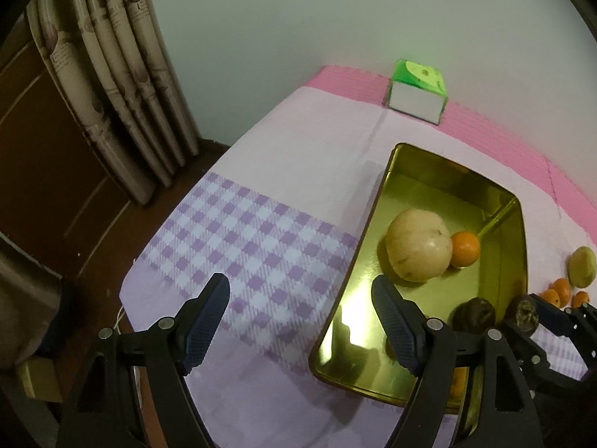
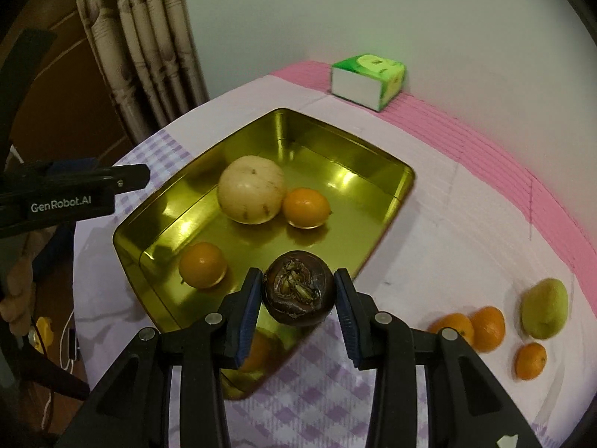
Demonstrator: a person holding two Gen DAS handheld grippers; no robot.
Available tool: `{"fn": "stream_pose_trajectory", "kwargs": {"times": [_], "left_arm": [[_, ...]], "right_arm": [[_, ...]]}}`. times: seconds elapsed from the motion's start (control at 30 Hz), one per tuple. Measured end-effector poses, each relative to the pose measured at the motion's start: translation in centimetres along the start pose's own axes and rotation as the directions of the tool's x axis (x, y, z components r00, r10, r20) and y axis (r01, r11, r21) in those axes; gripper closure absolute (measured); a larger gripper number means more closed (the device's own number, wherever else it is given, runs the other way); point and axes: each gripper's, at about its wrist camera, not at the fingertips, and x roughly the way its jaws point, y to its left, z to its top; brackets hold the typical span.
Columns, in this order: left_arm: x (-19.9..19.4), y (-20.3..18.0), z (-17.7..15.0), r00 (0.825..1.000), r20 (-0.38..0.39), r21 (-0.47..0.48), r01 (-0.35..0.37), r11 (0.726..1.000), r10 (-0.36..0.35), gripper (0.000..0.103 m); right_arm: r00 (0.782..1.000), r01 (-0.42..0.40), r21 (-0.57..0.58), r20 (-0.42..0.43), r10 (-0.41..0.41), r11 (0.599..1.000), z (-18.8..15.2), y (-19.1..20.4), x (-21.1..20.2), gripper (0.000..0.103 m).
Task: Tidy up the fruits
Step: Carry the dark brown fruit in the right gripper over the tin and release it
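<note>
Left gripper (image 1: 298,324), fingers wide apart with nothing between them, hovers over the checked cloth (image 1: 238,231) and the gold tray's (image 2: 156,201) near-left rim. Inside the tray: one pale round fruit (image 2: 250,195) and two oranges (image 2: 306,207). Right gripper (image 2: 297,321) is clamped on a dark fruit (image 2: 297,293) above the tray's near edge. Rightward on open cloth lie three oranges (image 2: 487,326), possibly more hidden, and one green fruit (image 2: 544,313)

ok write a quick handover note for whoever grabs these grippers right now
Right gripper: shut on the dark fruit, held over the gold tray's near edge.
Left gripper: open, holding nothing, beside the tray.
In the tray: pale round fruit and two oranges.
Left on the cloth: three oranges and a green fruit.
</note>
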Motion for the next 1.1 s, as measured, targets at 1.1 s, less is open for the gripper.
{"fn": "stream_pose_trajectory", "kwargs": {"times": [1.1], "left_arm": [[0.5, -0.5, -0.2, 1.0, -0.013, 0.014, 0.01, 1.0, -0.01, 0.023]], "right_arm": [[0.999, -0.01, -0.041, -0.048, 0.008, 0.999, -0.2, 1.8, 3.1, 0.066]]}}
